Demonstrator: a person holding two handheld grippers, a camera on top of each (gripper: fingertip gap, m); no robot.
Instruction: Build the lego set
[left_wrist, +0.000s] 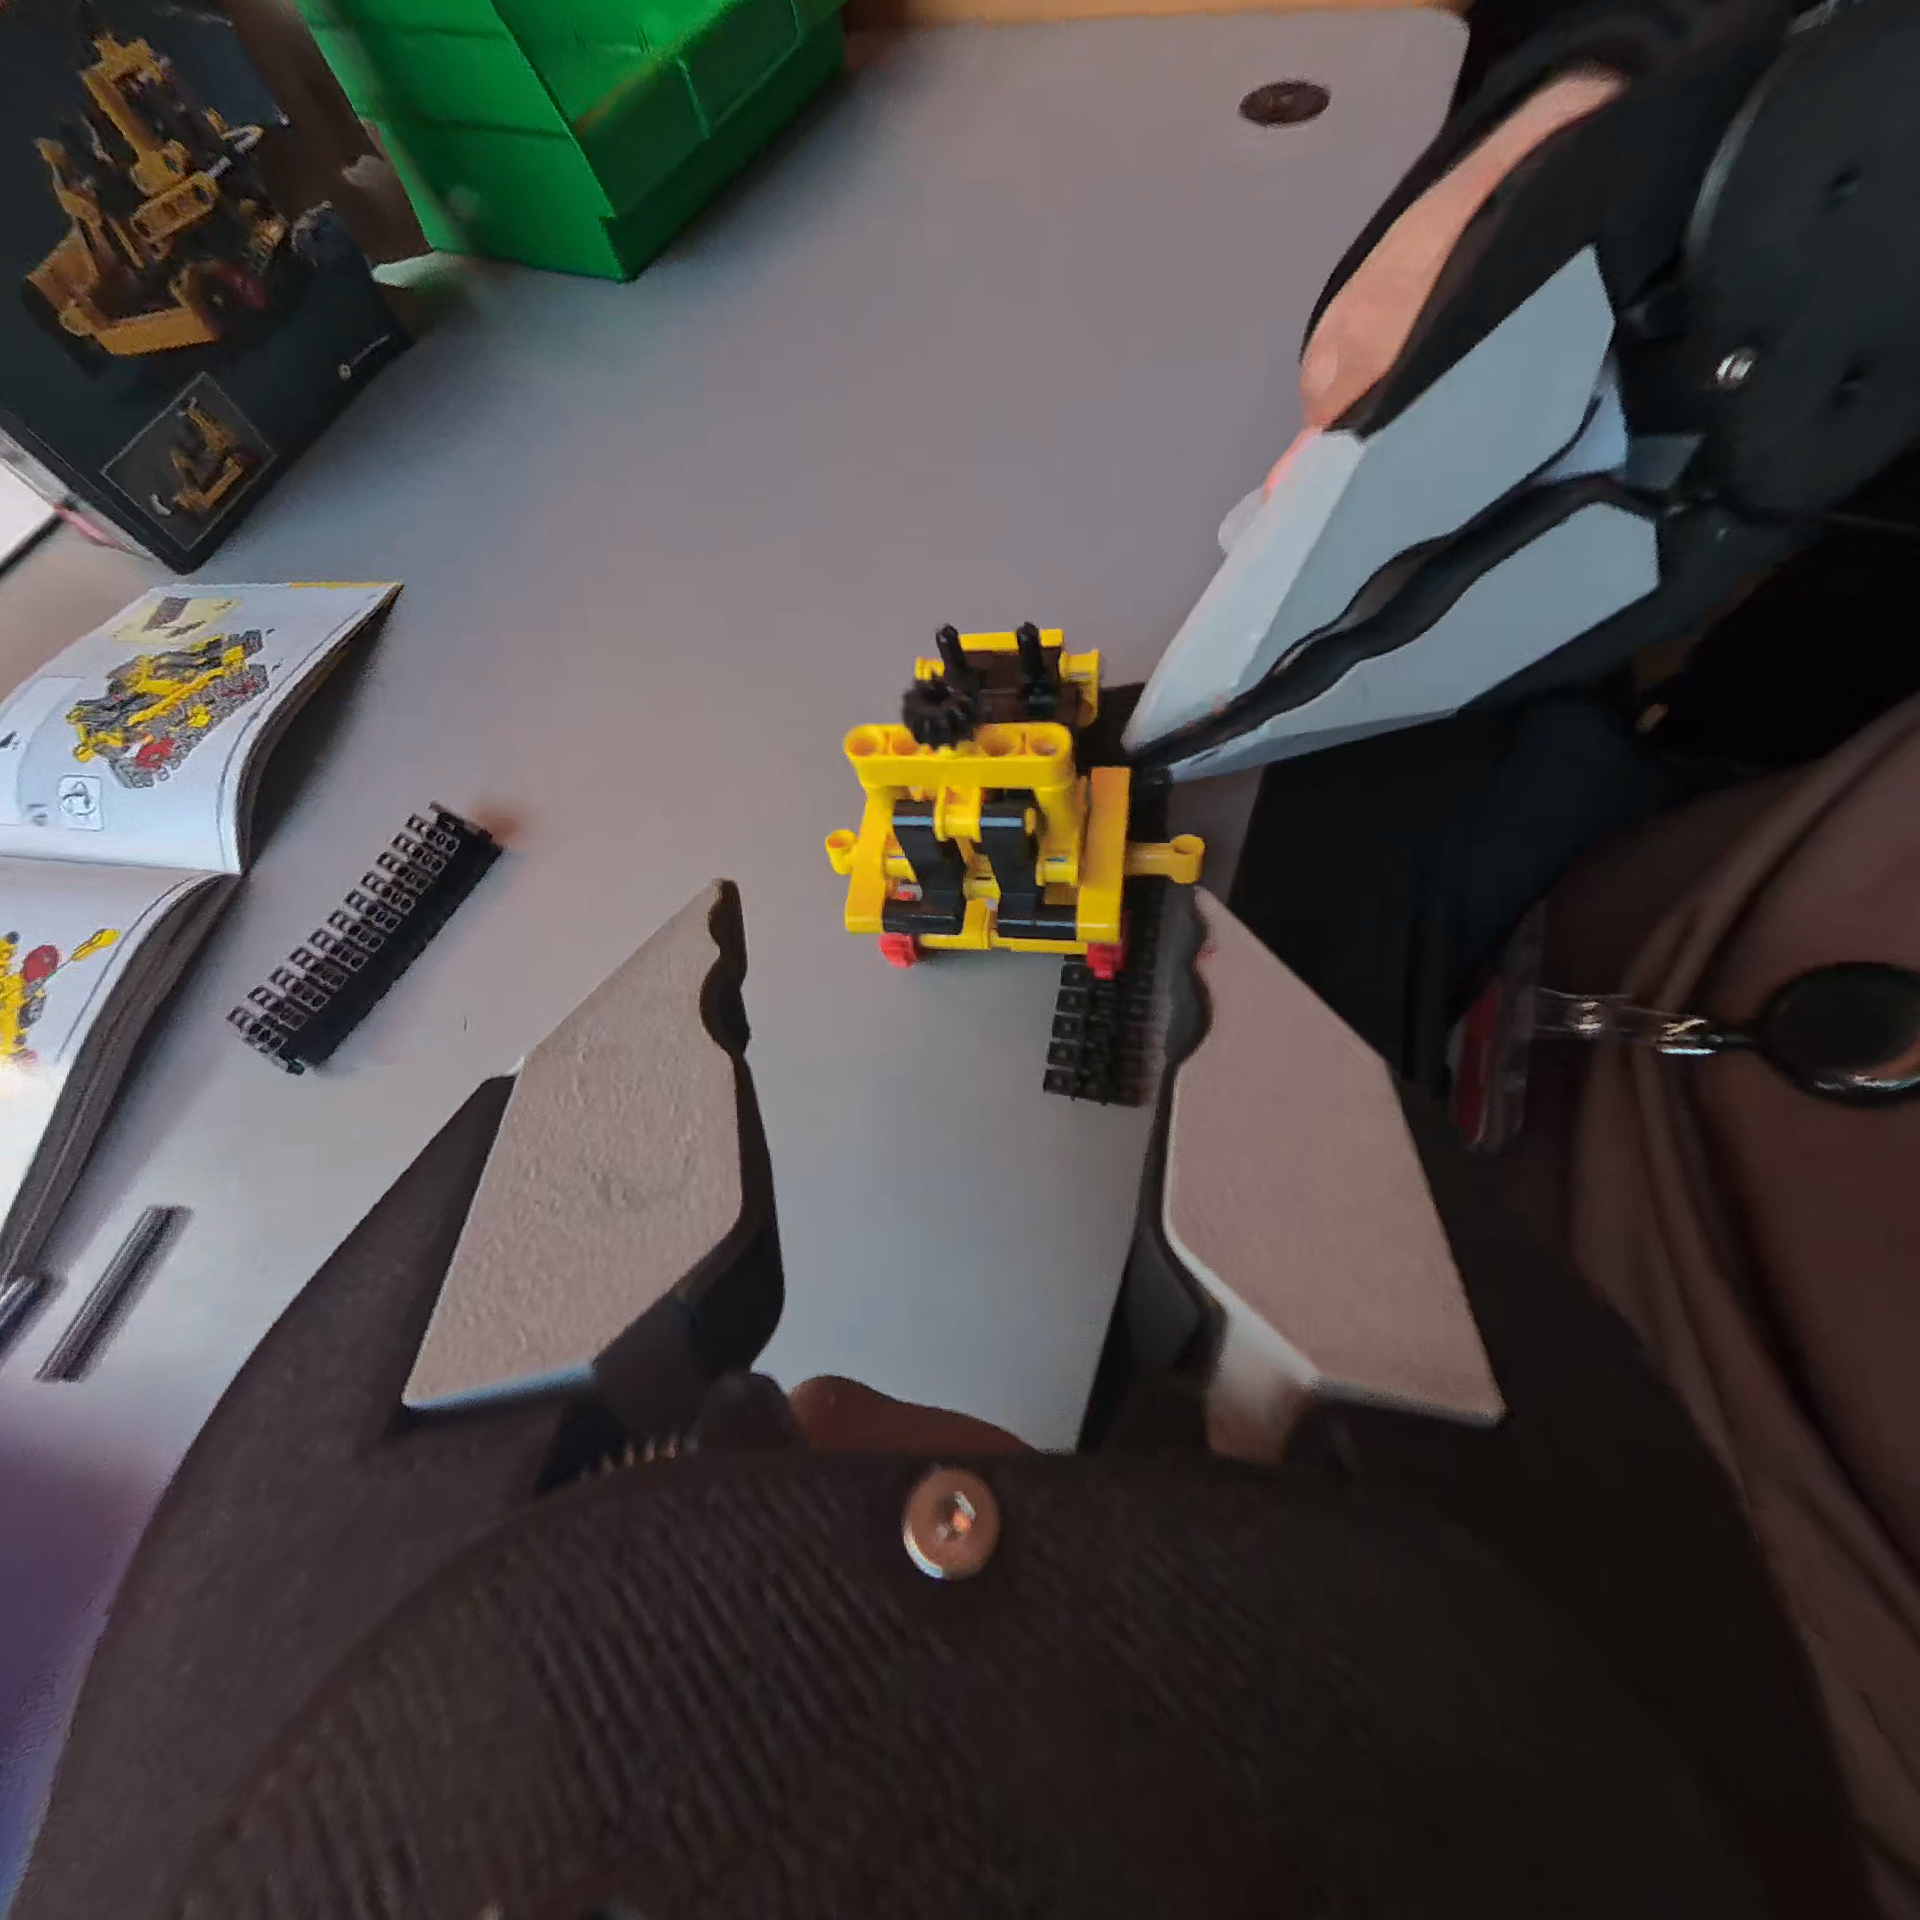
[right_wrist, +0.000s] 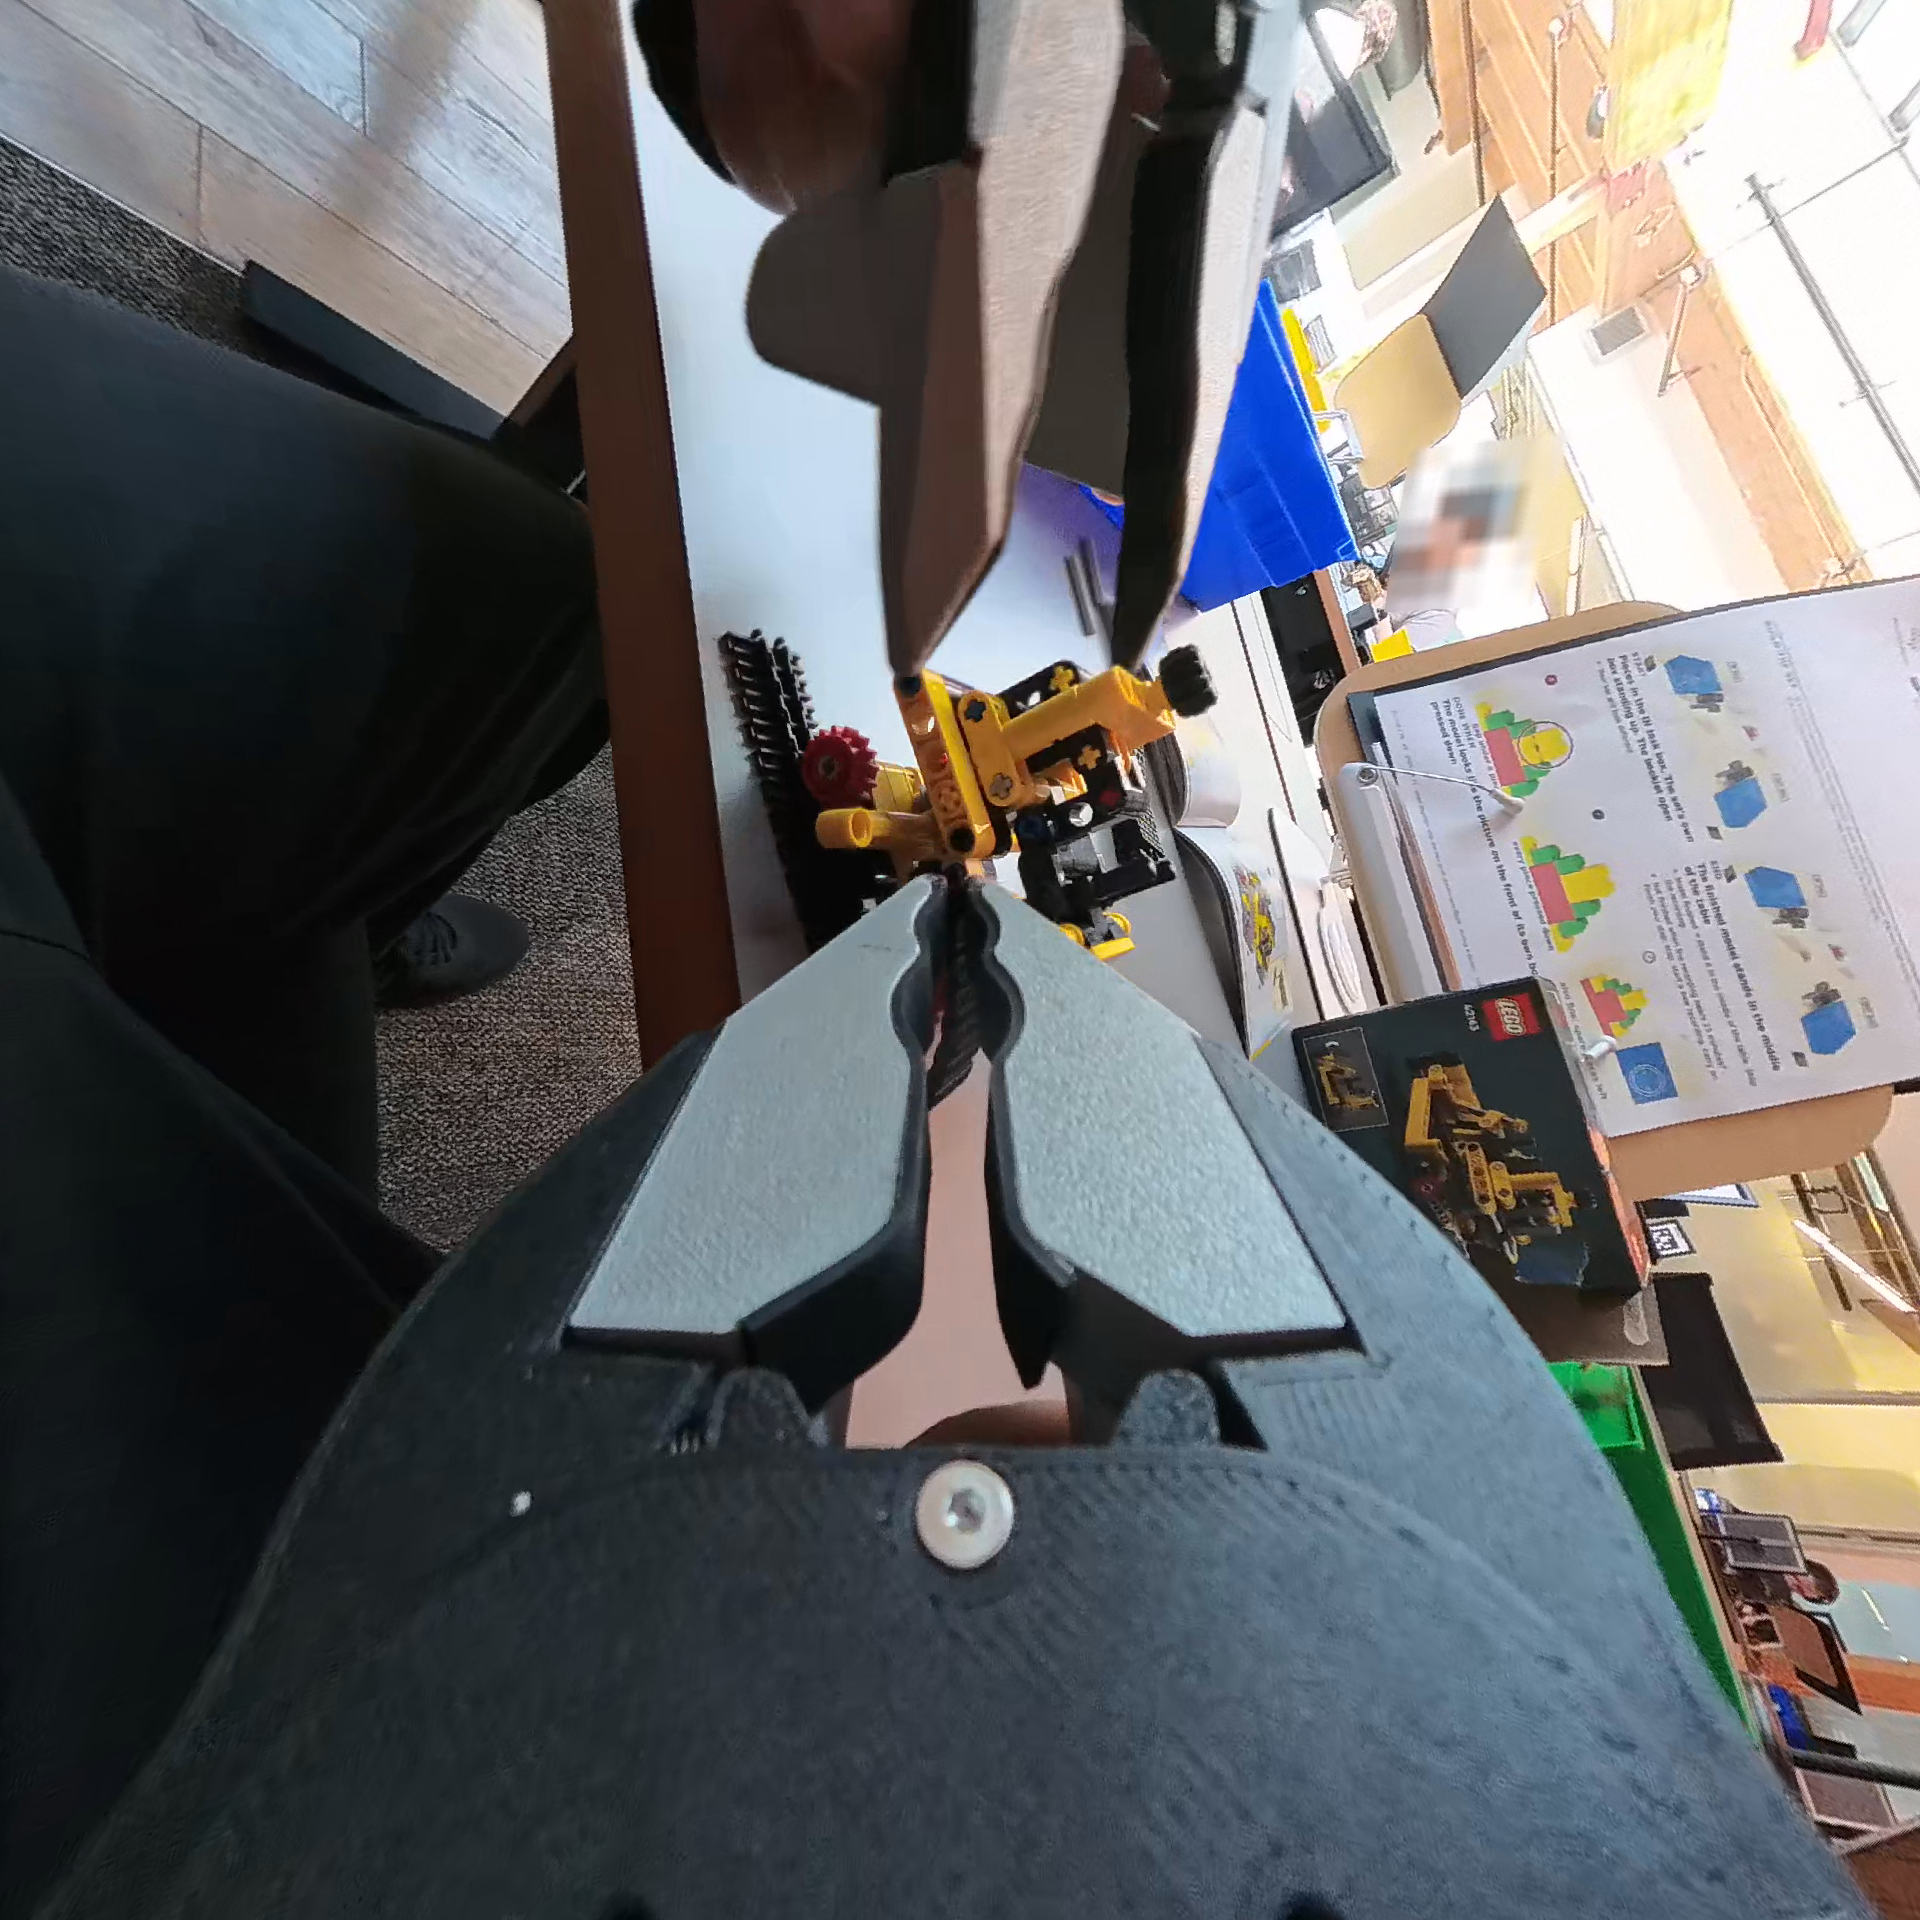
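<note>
The yellow and black lego model (left_wrist: 982, 831) stands near the table's right edge, on one black track strip (left_wrist: 1107, 997). My left gripper (left_wrist: 961, 914) is open, its fingertips on either side of the model's near end. The right wrist view shows it (right_wrist: 1018, 660) from above, straddling the model (right_wrist: 997, 769). My right gripper (right_wrist: 961, 894) is shut on the end of that black track (right_wrist: 769, 727), right beside the model; it also shows in the left wrist view (left_wrist: 1138, 753). A second black track strip (left_wrist: 364, 935) lies loose to the left. A red gear (right_wrist: 831, 764) sits on the model's side.
An open instruction booklet (left_wrist: 135, 727), the lego box (left_wrist: 156, 260) and a green box (left_wrist: 603, 125) stand at the left and back. Two thin black axles (left_wrist: 114, 1288) lie near the booklet. A blue bin (right_wrist: 1257, 468) and a printed sheet (right_wrist: 1662, 831) show beyond. The table's right edge (left_wrist: 1236, 831) is close. Tip to tip, the grippers are about 5 cm apart.
</note>
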